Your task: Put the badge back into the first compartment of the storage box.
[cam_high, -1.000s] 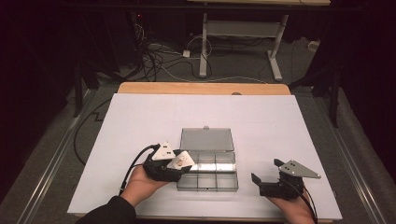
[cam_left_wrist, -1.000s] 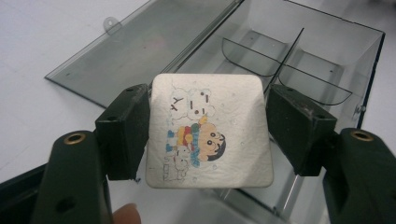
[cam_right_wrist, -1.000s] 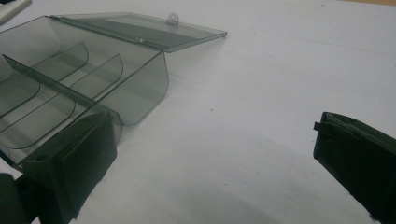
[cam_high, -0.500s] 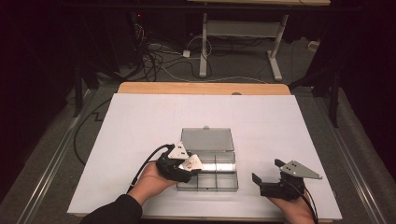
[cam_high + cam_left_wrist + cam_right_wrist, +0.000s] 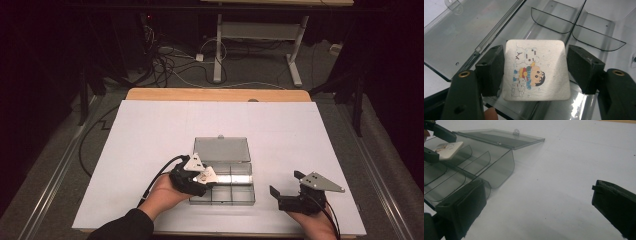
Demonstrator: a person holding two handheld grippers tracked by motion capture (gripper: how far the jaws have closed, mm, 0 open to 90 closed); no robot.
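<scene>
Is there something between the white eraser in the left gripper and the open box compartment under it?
Nothing visible stands in the way. The left gripper holds the white eraser over the clear box, whose lid lies folded back. The nearest compartment dividers are beyond the eraser, not under it.

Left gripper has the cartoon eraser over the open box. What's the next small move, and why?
Probably lower the left gripper slightly and open it. The eraser sits between its jaws, above a compartment of the clear box, whose lid lies open. The right gripper rests open, off to the side.
</scene>
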